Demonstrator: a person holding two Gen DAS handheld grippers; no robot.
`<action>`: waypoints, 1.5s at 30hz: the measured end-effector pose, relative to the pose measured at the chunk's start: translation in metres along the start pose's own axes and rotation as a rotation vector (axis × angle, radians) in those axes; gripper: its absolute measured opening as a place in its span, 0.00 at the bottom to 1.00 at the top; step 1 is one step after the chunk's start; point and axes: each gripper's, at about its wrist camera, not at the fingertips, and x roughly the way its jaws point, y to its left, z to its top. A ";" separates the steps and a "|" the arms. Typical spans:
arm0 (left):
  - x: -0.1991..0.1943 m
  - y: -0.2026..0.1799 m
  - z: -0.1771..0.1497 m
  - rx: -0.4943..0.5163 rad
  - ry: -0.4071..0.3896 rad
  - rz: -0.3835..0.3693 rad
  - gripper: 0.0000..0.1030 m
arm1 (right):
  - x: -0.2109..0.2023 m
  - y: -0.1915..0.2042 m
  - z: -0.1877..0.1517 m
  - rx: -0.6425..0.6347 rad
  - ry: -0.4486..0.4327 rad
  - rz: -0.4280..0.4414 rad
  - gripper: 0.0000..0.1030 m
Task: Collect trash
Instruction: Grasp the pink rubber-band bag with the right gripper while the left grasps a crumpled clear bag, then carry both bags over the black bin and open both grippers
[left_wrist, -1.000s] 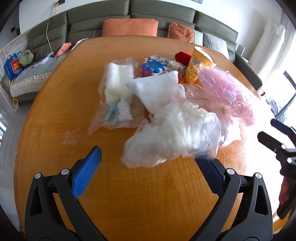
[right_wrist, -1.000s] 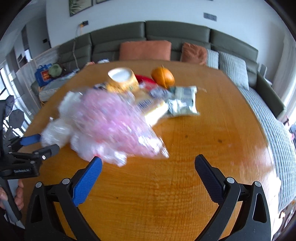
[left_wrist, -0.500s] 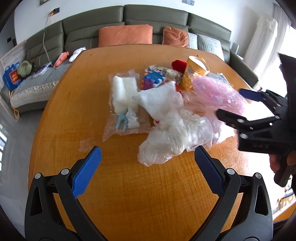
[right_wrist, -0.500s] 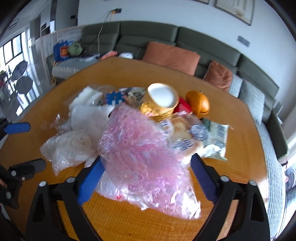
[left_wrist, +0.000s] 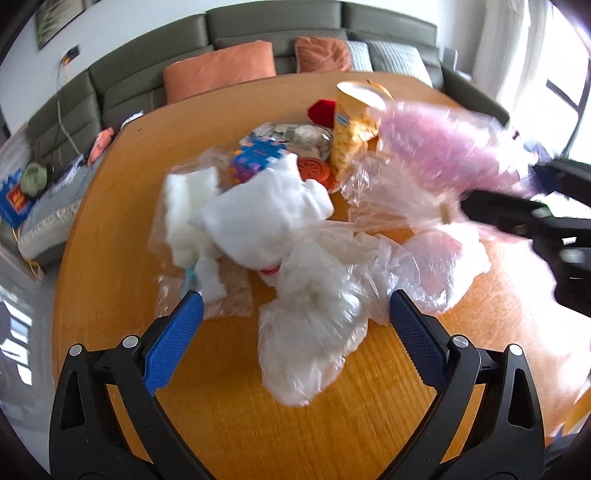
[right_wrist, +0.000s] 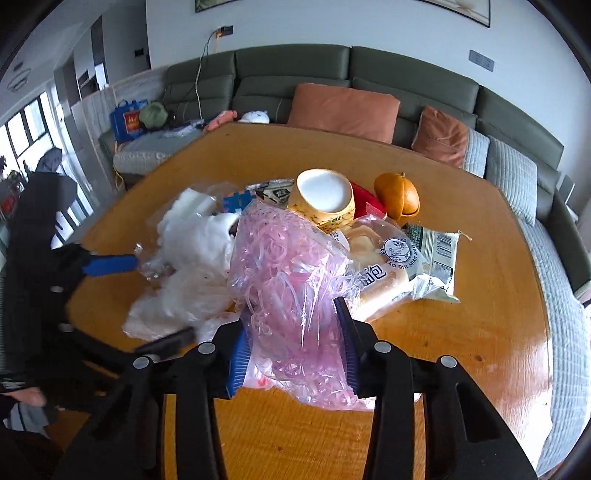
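The right gripper (right_wrist: 293, 349) has its jaws closing on the pink bag (right_wrist: 288, 280) (shredded strips inside), pads pressing its sides above the bench (right_wrist: 480, 332). The left gripper (left_wrist: 293, 334), jaws apart and narrowing, straddles a clear bag (left_wrist: 314, 328); beyond stands a cup (right_wrist: 325, 199).

Light: bright, soft daylight in both views.
Source: a window (left_wrist: 569, 92) far right of the left fingers (left_wrist: 177, 339), blown out to white; more windows (right_wrist: 22, 136) far left of the right fingers (right_wrist: 238, 365).
Glare: a white sheen on the worktop (right_wrist: 517, 343) right of the right fingers; paler wash on the worktop (left_wrist: 524, 314) right of the left fingers.
Shadows: faint, soft-edged under the heap.
Blur: left view smeared, most on the pink bag (left_wrist: 443, 155) and the dark shape at the right edge; right view sharp, its left edge smeared.
Distortion: strong fisheye bend, black corners.
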 end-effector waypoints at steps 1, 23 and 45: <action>0.003 -0.003 0.000 0.015 0.007 -0.002 0.80 | -0.003 -0.001 -0.001 0.008 -0.006 0.003 0.41; -0.098 0.105 -0.040 -0.289 -0.152 -0.103 0.48 | -0.034 0.077 0.033 -0.056 -0.079 0.108 0.38; -0.160 0.344 -0.235 -0.819 -0.051 0.319 0.50 | 0.056 0.391 0.095 -0.394 0.101 0.539 0.39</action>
